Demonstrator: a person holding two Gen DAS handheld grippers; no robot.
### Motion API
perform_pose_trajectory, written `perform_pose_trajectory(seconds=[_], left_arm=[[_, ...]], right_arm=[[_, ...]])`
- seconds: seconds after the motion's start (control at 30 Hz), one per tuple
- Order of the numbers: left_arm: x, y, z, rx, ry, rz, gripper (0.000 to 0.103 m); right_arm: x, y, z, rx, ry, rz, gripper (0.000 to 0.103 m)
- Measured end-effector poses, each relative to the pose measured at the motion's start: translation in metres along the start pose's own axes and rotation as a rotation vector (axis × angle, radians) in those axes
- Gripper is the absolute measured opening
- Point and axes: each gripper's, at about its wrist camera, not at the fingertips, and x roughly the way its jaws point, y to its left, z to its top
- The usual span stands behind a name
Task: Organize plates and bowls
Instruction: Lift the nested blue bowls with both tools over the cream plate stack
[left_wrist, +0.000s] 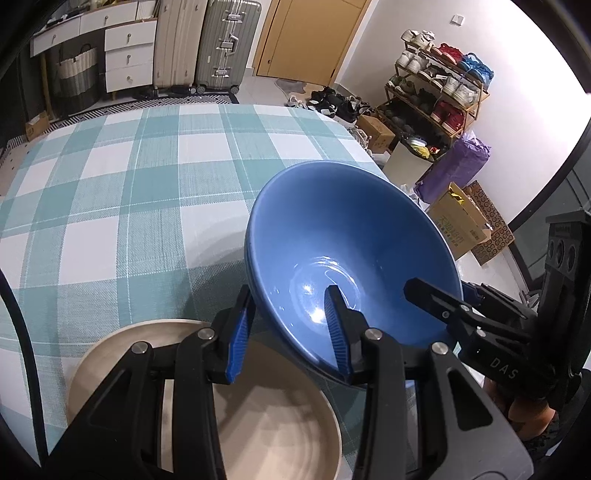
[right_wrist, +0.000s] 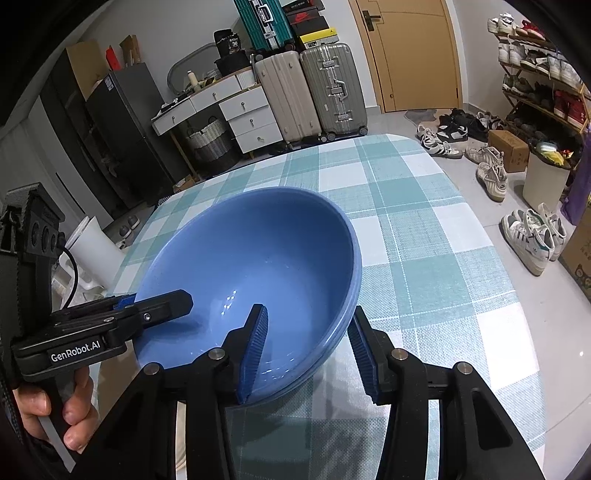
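Right up close, the left tool straddles the near rim of the blue bowl, one blue pad inside, one outside; whether the pads press on it I cannot tell. The right tool straddles the opposite rim the same way, its outer pad clear of the wall. The bowl looks glossy and deep, with extra rim lines suggesting nested bowls. A beige plate lies beside it. "GenRobot.AI" reads on the left tool, "DAS" on the right. Beneath, a teal-and-white checked table. Beyond: suitcases, white drawers, a wooden door, a shoe rack.
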Motion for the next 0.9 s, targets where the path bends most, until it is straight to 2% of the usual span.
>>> perform_pose_trajectory(seconds=[0.9], left_arm=[[-0.056,-0.015,-0.014,0.046,-0.086,0.009,0.036]], right_arm=[[-0.047,0.021,-0.003,-0.043,-0.080,-0.012,0.047]])
